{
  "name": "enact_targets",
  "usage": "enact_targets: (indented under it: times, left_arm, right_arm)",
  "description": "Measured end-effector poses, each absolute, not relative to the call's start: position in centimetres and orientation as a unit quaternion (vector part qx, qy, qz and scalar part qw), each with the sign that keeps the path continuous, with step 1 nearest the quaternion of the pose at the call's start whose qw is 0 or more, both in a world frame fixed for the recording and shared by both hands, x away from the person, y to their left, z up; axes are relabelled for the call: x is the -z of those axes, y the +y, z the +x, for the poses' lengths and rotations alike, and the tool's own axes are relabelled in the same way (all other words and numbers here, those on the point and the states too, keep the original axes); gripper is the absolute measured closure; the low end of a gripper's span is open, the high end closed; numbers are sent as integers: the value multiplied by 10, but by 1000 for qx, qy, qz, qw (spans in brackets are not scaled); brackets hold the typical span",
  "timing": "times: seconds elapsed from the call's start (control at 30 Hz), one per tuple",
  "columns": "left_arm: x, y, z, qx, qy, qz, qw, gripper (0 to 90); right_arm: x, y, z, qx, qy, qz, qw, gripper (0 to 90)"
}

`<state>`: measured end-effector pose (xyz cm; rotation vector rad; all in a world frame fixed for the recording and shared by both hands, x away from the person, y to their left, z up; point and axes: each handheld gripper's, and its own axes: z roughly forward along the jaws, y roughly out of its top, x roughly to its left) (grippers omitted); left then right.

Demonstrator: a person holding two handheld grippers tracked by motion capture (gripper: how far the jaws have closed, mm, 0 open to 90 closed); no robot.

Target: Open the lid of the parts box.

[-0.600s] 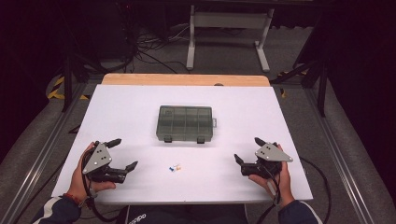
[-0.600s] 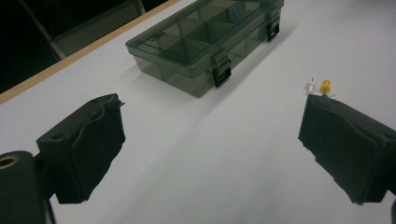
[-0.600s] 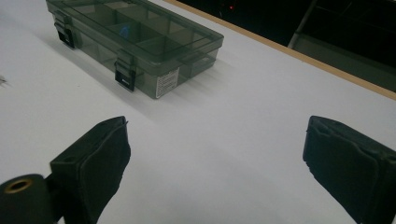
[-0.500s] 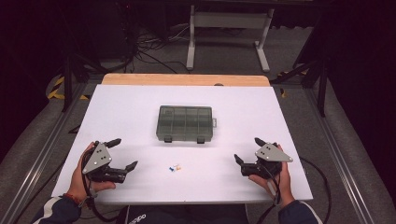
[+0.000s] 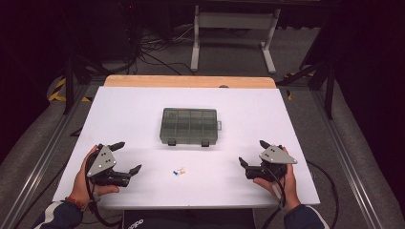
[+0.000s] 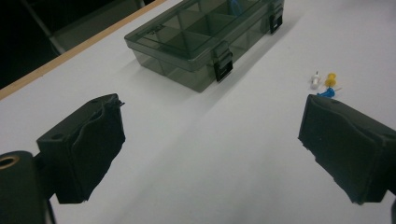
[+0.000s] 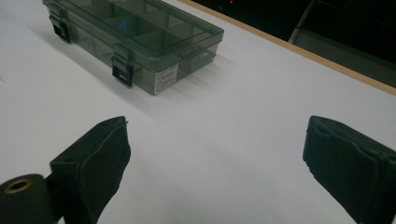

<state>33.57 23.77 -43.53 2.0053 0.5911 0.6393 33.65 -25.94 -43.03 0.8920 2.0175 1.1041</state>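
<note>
- Resting near the lower left of the high view, the left gripper (image 5: 125,157) is held in a hand (image 5: 81,183) at the table's (image 5: 286,114) near edge; its jaws are spread wide and nothing is held between them.
- In the left gripper view, the left gripper (image 6: 212,140) is seen with both black jaws far apart, bare white table (image 6: 196,168) between them.
- The right gripper (image 5: 252,153) is seen at the lower right of the high view, held in the other hand (image 5: 279,183); its jaws are also spread wide and empty.
- In the right gripper view, the right gripper (image 7: 217,161) shows the same wide gap over bare table (image 7: 224,140).
- The box (image 5: 190,126), a dark translucent compartment case, is placed at the middle of the high view, lid closed, two black latches on its near side.
- The box (image 6: 205,35) is seen at the top centre of the left gripper view, and the box (image 7: 135,37) at the upper left of the right gripper view, well apart from both grippers.
- The pins (image 5: 179,170), small white, yellow and blue pieces, are lying on the table at lower centre of the high view, between the two grippers and nearer than the box.
- In the left gripper view the pins (image 6: 324,84) are seen at right, just above the right-hand jaw, not touched by it.
- A blue item is seen inside one box compartment; what it is cannot be told.
</note>
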Motion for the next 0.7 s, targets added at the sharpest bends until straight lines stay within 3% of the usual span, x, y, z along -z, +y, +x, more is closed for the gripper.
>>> enact_targets:
  times: [0.47, 0.7]
  left_arm:
    - [437, 224, 370, -233, 259, 831, 434, 111]
    - [437, 200, 398, -213, 256, 850, 408, 235]
  right_arm:
    - [425, -243, 360, -413, 790, 344, 294, 148]
    - [422, -214, 387, -400, 817, 321, 264, 257]
